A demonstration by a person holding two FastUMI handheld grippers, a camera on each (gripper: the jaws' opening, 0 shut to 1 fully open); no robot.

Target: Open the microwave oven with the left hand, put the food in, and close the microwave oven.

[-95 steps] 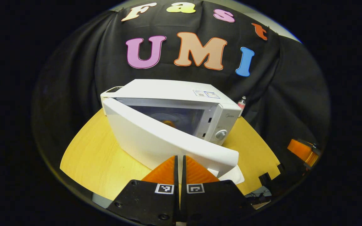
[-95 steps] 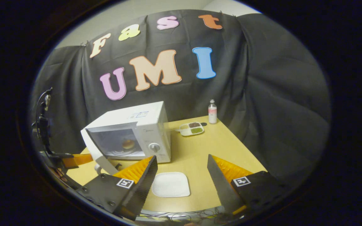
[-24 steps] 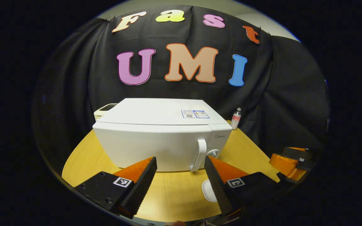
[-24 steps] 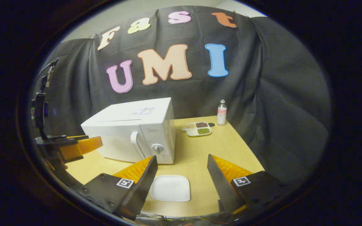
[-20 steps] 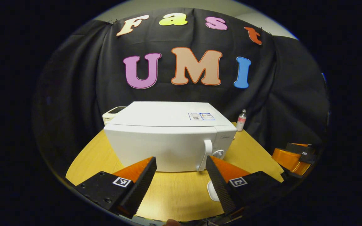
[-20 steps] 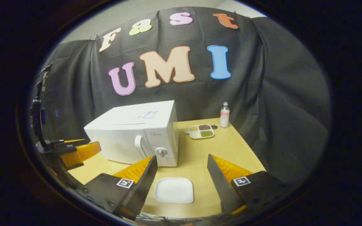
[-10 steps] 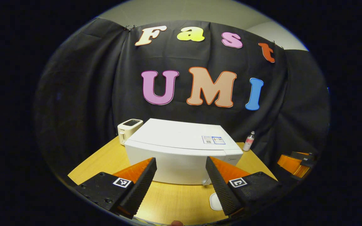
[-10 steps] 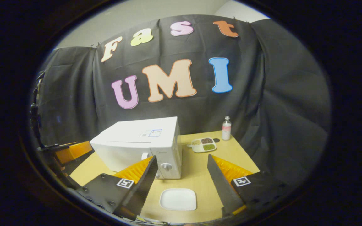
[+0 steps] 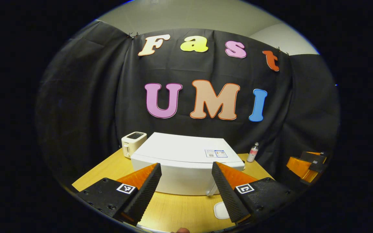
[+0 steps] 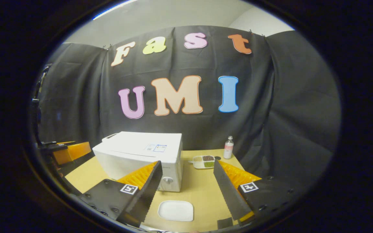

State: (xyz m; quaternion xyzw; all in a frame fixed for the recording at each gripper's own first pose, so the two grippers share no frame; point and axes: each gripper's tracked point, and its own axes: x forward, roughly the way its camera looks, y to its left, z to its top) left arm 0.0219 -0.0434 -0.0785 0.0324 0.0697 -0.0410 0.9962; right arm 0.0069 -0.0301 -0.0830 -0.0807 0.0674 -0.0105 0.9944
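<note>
The white microwave [image 9: 186,161] stands on the wooden table [image 9: 180,210] with its door closed, so its inside is hidden. In the right gripper view the microwave [image 10: 141,152] shows its handle side and dial. My left gripper [image 9: 185,165] hangs open in front of it, apart from the door, with nothing between its fingers. My right gripper [image 10: 187,163] is open too, held back over the table's front part and empty. Each view catches the other gripper off to the side: the right gripper [image 9: 306,163] at the right, the left gripper [image 10: 71,150] at the left.
An empty white plate [image 10: 175,210] lies on the table [image 10: 202,191] in front of the microwave. A sectioned tray [image 10: 204,161] and a small bottle [image 10: 228,147] stand at the back right. A white toaster [image 9: 133,142] sits behind the microwave's left corner.
The microwave door, open 4.8 s ago with my shut left gripper against it, is now closed. The left gripper has opened. Both grippers have drawn back and tilted up.
</note>
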